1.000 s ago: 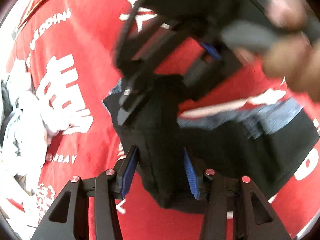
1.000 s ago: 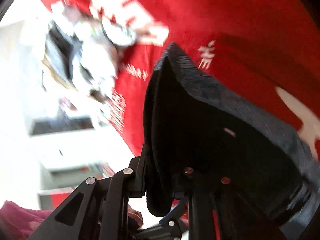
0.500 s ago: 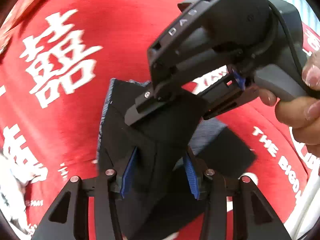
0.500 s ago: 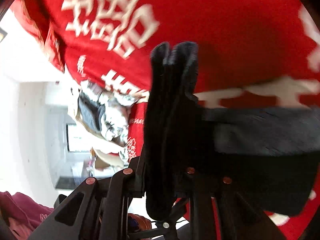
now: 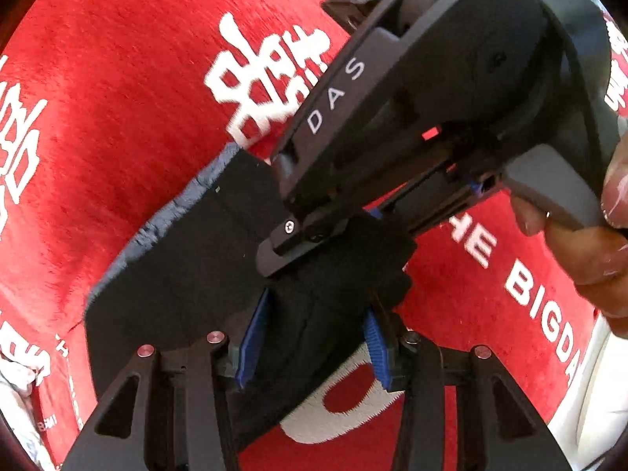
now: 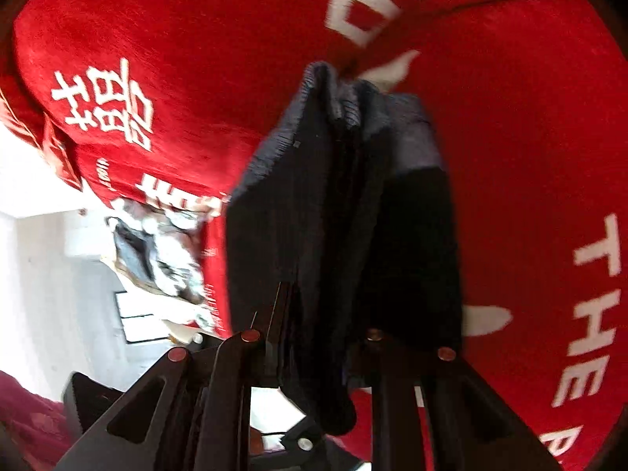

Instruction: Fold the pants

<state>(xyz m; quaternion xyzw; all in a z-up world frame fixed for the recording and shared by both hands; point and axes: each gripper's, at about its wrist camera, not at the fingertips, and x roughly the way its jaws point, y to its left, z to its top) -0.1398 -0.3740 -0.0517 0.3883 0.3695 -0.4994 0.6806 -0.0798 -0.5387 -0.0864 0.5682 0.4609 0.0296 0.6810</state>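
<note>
In the left wrist view, the left gripper has its blue pads pressed on a thick fold of the black pants, above the red cloth. The right gripper bites the same fold from above. In the right wrist view, the right gripper is clamped on the hanging pants; a crumpled grey-white garment lies at the cloth's edge

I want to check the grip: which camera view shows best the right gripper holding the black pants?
The left wrist view: the whole right gripper pinches the black pants. The right wrist view shows mostly bunched cloth hiding its fingers.
</note>
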